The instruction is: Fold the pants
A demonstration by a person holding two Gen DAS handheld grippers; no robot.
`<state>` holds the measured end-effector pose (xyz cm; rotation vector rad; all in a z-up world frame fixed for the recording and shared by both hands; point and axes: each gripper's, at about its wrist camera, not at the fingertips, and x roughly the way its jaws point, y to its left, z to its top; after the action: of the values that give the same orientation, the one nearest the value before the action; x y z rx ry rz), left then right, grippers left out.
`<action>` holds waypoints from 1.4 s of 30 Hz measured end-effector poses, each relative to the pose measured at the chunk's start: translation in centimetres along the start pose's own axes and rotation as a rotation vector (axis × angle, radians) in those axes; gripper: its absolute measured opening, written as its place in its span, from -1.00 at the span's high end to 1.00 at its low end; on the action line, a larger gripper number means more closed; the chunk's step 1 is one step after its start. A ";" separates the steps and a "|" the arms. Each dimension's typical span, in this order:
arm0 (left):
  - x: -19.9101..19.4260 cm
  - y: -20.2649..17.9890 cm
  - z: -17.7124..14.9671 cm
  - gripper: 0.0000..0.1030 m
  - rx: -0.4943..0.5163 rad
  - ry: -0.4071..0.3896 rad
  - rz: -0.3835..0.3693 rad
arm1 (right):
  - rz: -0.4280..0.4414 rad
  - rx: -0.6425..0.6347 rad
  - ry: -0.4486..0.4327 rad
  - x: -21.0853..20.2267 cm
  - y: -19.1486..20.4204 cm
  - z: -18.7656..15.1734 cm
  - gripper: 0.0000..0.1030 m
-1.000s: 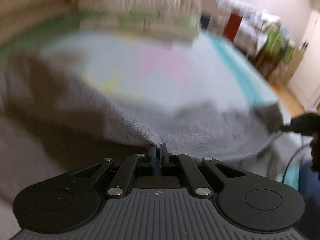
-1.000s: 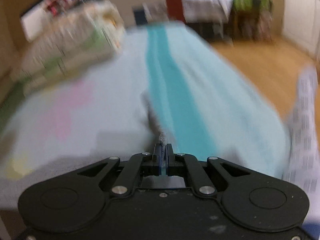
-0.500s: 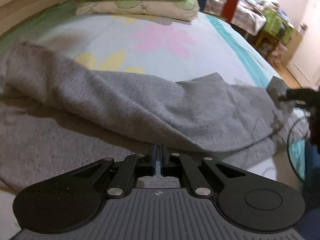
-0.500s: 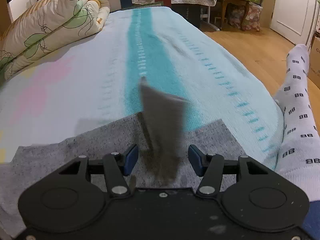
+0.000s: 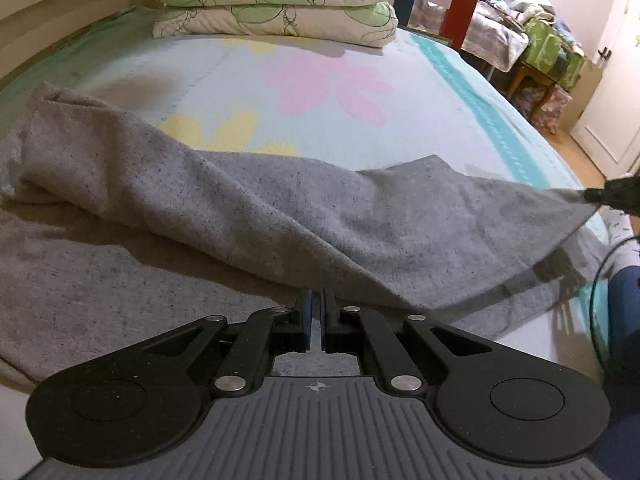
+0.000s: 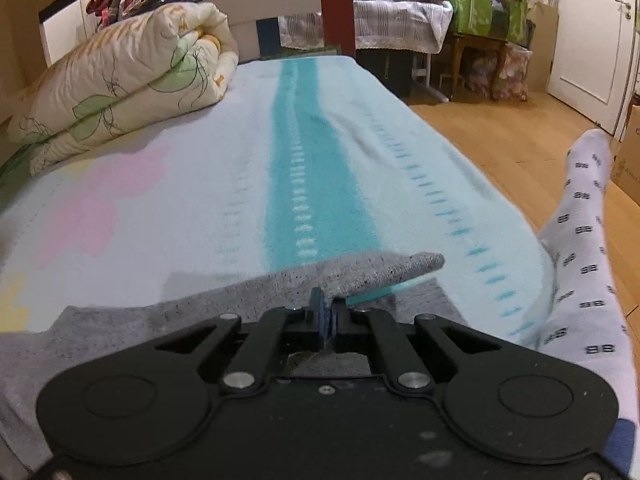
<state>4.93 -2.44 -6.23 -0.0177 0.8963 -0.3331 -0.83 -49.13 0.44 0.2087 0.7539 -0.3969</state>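
Bed (image 5: pixel 248 64): fills both views; pale blue cover with pink and yellow flowers and a teal stripe; bare cover from 10 to 1 o'clock beyond the pants in the left view; right edge drops to wood floor at 2 o'clock in the right view.
Pants (image 5: pixel 280 216): grey knit, spread across the near bed; one leg lifted in a long ridge from 9 o'clock to 3 o'clock over a flat layer beneath; near hem runs along the mattress edge at 5 o'clock.
Duvet (image 6: pixel 120 80): folded, leaf print, on the bed at 12 o'clock in the left view, 10 o'clock in the right; well apart from the pants.
Furniture (image 6: pixel 472 24): cluttered table and green bags past the bed at 1 o'clock; white door at 2 o'clock.
Leg (image 6: pixel 580 240): white patterned sock, just beside the bed edge at 3 o'clock in the right view.
Cable (image 5: pixel 600 288): dark loop at 4 o'clock, left view, off the bed edge.
Left gripper (image 5: pixel 314 312): jaws almost together, a slit between blue pads; fabric edge at the tips, grip cannot be told.
Right gripper (image 6: pixel 327 316): jaws pinched on the pants' hem corner, which sticks out toward 2 o'clock above the cover.
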 end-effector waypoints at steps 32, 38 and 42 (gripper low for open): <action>3.6 25.9 6.5 0.93 -0.317 0.175 0.141 | 0.684 -0.456 0.045 -3.5 28.5 -1.3 0.05; 2.6 28.5 7.4 0.93 -0.260 0.158 0.242 | 0.885 -0.480 0.109 -1.0 37.3 -0.9 -0.17; 2.3 31.3 7.2 0.93 -0.324 0.172 0.193 | 0.940 -0.559 0.139 0.7 43.0 -1.6 -0.35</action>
<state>20.49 25.73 -8.27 -0.2024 1.1066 -0.0065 16.75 -9.90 0.59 0.0450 0.7902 0.7224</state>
